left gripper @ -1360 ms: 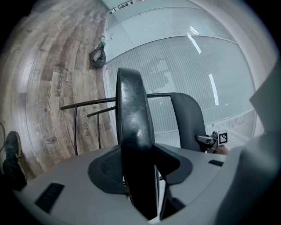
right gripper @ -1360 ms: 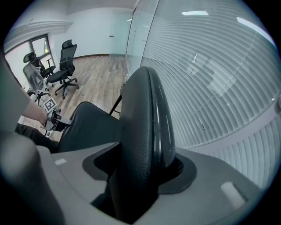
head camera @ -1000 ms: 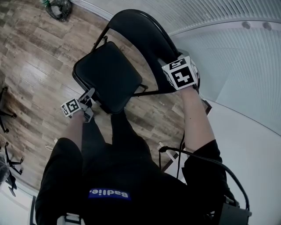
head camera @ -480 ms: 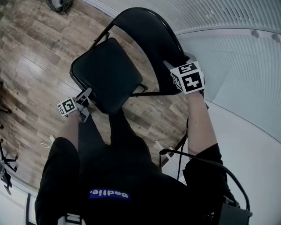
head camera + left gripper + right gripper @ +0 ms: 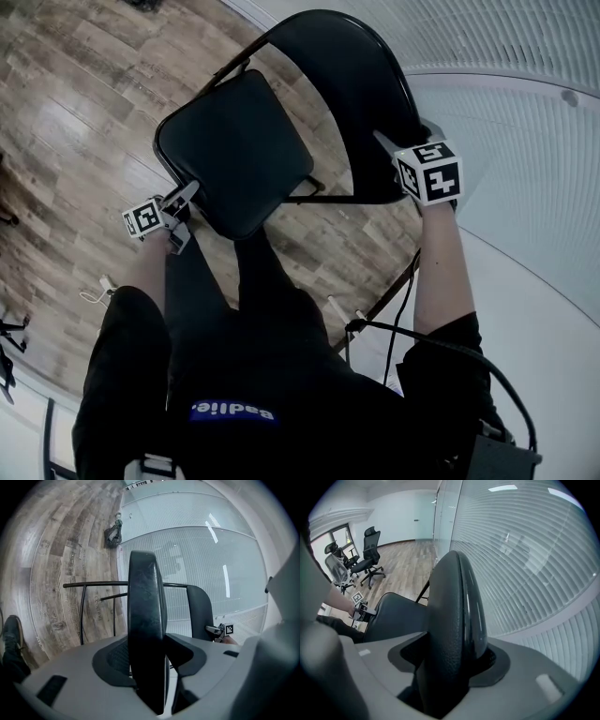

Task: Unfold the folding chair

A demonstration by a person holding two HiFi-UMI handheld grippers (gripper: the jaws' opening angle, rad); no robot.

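The black folding chair stands on the wood floor in front of me, its padded seat (image 5: 234, 150) swung out from the curved backrest (image 5: 347, 103). My left gripper (image 5: 187, 197) is shut on the seat's near front edge, and that edge (image 5: 146, 620) runs upright between its jaws in the left gripper view. At the top right rim of the backrest my right gripper (image 5: 389, 145) is shut on it. The rim (image 5: 454, 620) fills the gap between its jaws. The right gripper view also shows the seat (image 5: 398, 616) and the left gripper (image 5: 363, 613) beyond.
A frosted glass wall with fine stripes (image 5: 525, 112) curves close behind the chair on the right. My dark-trousered legs (image 5: 216, 319) stand right against the seat's front. A cable (image 5: 422, 342) hangs by my right arm. Office chairs (image 5: 370, 555) stand far off.
The left gripper has sunk a little with the seat's front edge, and the seat lies flatter and further from the backrest. The right gripper keeps its hold on the backrest.
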